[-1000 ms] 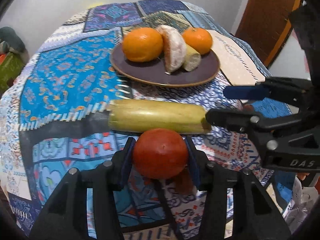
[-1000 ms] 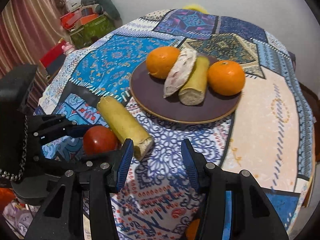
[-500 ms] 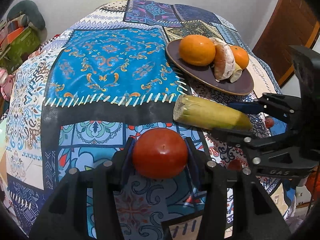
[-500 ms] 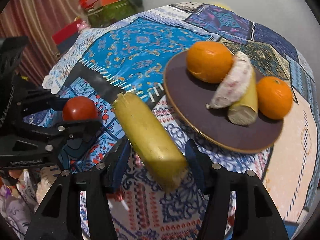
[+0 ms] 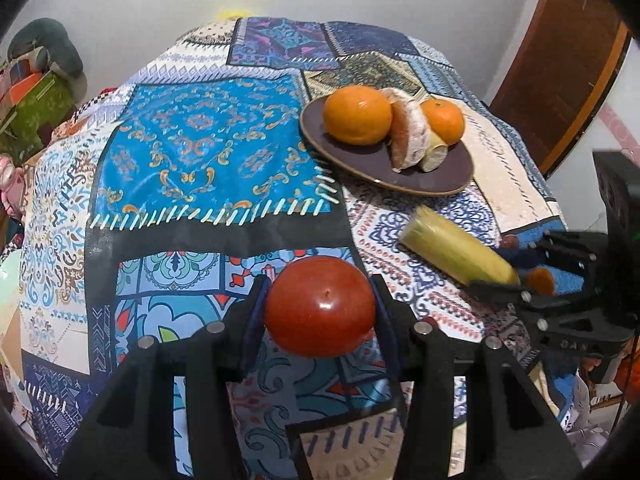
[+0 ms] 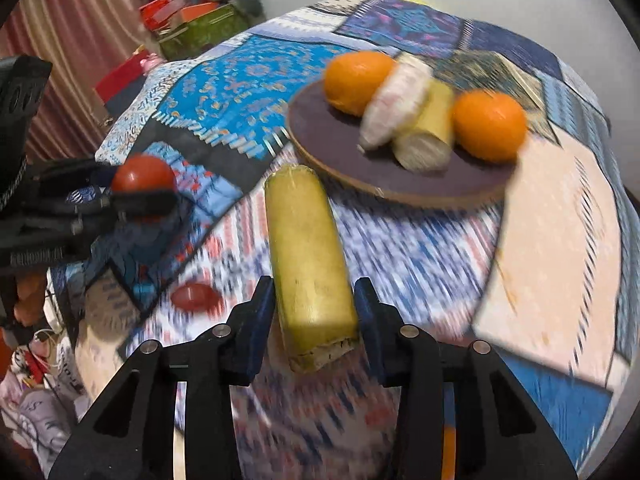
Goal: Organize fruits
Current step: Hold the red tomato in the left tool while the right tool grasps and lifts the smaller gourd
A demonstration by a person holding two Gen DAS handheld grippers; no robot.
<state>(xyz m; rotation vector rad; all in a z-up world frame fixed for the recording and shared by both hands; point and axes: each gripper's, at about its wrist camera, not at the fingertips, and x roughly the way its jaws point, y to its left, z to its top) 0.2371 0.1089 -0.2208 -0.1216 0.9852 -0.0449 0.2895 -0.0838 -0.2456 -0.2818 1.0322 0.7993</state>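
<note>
My left gripper (image 5: 320, 312) is shut on a red tomato (image 5: 320, 306) and holds it above the patchwork tablecloth; it shows at the left of the right wrist view (image 6: 142, 178). My right gripper (image 6: 314, 312) is shut on a long yellow-green banana piece (image 6: 306, 256), lifted off the cloth and pointing toward the plate; it also shows in the left wrist view (image 5: 456, 250). A dark brown plate (image 5: 352, 156) beyond holds two oranges (image 5: 357, 114), a peeled fruit segment (image 5: 408, 134) and a short banana piece (image 5: 434, 152).
The patchwork cloth (image 5: 208, 148) covers a rounded table that drops off at every side. A small red object (image 6: 196, 298) lies on the cloth near the front edge. Boxes and clutter (image 6: 192, 20) stand beyond the far left. A wooden door (image 5: 560, 64) is at the right.
The right gripper closed on the banana piece and lifted it, turning it lengthwise toward the plate. The left gripper, still holding the tomato, drew back and left.
</note>
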